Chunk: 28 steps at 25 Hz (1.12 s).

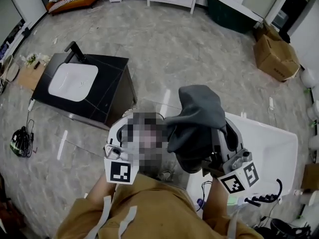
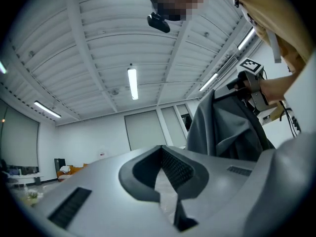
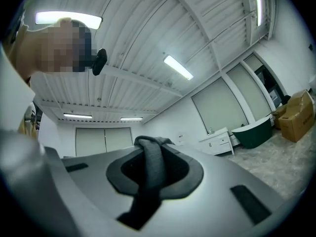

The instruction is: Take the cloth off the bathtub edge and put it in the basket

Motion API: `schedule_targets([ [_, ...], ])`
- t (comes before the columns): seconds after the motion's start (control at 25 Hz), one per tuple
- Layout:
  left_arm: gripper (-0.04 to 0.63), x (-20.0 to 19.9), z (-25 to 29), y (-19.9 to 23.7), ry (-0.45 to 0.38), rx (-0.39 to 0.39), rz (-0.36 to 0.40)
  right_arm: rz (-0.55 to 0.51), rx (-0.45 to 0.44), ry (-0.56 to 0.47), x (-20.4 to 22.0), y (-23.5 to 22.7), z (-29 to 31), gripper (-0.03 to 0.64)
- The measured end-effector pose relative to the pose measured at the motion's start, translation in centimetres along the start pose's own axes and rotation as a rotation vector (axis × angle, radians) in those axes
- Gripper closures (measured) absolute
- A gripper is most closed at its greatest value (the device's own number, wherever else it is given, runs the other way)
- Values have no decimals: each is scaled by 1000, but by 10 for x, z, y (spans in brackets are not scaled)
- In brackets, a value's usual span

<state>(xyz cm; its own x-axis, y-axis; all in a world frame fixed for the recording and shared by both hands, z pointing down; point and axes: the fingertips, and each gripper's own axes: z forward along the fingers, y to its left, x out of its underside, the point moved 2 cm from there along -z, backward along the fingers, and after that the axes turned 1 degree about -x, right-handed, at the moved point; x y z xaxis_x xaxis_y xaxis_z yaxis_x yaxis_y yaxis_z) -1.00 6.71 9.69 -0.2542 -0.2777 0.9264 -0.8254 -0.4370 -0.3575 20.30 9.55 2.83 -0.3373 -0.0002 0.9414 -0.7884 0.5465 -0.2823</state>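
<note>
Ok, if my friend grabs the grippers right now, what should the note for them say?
Right gripper: shut on the grey cloth, which is lifted up.
Left gripper: jaws together, nothing in them.
Done: the cloth is off the white bathtub edge.
Left to do: find the basket, which no view shows, and put the cloth in it.

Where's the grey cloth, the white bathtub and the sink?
grey cloth point(image 1: 197, 116): head view, middle of the bunched fabric.
white bathtub point(image 1: 269, 151): head view, bare inner wall.
sink point(image 1: 73, 82): head view, centre of the white basin.
</note>
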Motion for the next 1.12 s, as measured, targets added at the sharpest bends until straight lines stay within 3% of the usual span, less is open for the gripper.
schedule_targets([
  [0.28,592,29,-21,75,-17,-30,6,-18,-20,6,13,44,61,563],
  [0.52,592,53,-19,108,-33,22,19,-20,3,6,28,70,98,563],
  [0.76,592,79,-13,114,-14,58,68,-10,24,63,51,76,118,563],
  [1.12,592,111,-4,116,48,47,52,-2,-5,129,71,69,141,563],
])
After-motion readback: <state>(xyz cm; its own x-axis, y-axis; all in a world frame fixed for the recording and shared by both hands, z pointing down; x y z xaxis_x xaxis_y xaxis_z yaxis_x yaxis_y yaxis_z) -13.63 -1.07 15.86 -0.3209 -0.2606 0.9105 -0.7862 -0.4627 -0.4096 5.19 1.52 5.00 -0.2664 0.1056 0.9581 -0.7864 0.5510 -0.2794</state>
